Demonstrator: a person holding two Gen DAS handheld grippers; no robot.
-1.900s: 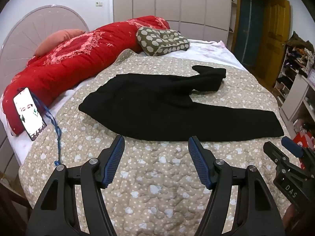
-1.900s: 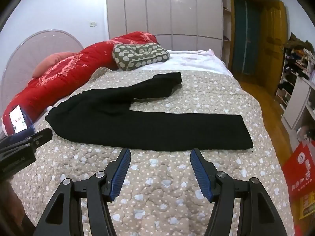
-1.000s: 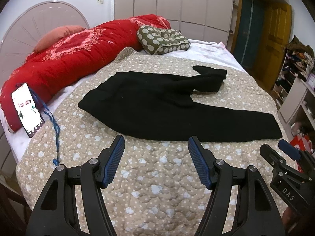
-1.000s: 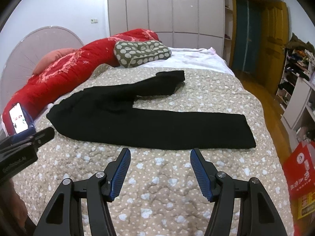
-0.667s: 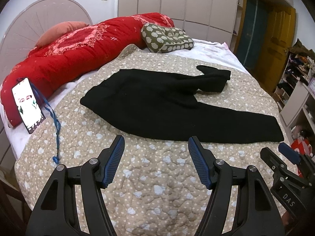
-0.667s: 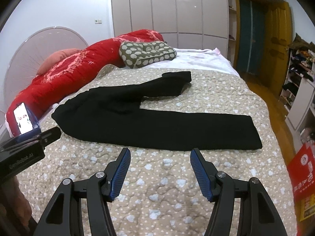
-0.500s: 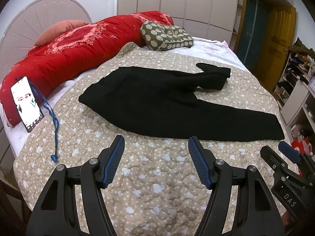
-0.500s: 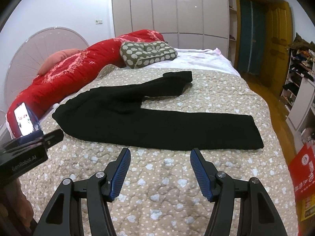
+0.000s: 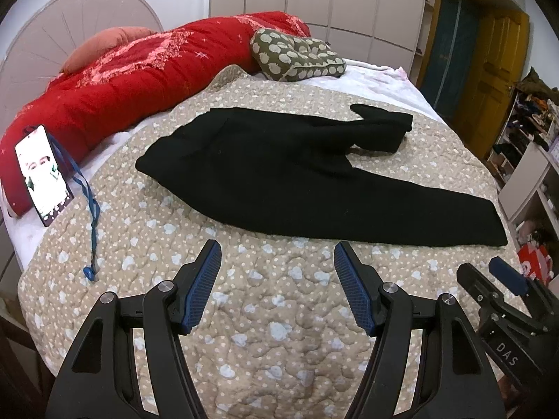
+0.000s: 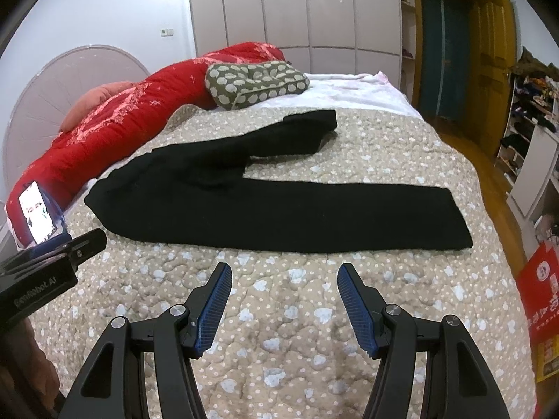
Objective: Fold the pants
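Black pants [image 9: 279, 171] lie spread on the beige dotted quilt [image 9: 265, 314], waist to the left, legs to the right. The near leg lies straight; the far leg is bunched at its end [image 9: 384, 129]. The pants also show in the right wrist view [image 10: 265, 202]. My left gripper [image 9: 277, 255] is open and empty above the quilt, short of the pants' near edge. My right gripper [image 10: 284, 279] is open and empty, also short of that edge. The right gripper's tip shows at the left view's lower right [image 9: 503, 279]; the left gripper's tip shows at the right view's left [image 10: 63, 255].
A red duvet [image 9: 122, 80] and an olive patterned cushion [image 9: 297, 56] lie along the far side of the bed. A lit phone [image 9: 43, 171] with a blue lanyard [image 9: 89, 216] rests at the left. Shelves [image 9: 531, 160] and a yellow door [image 9: 489, 70] stand at the right.
Both grippers have drifted slightly forward and higher over the bed, staying open. The pants have not moved.
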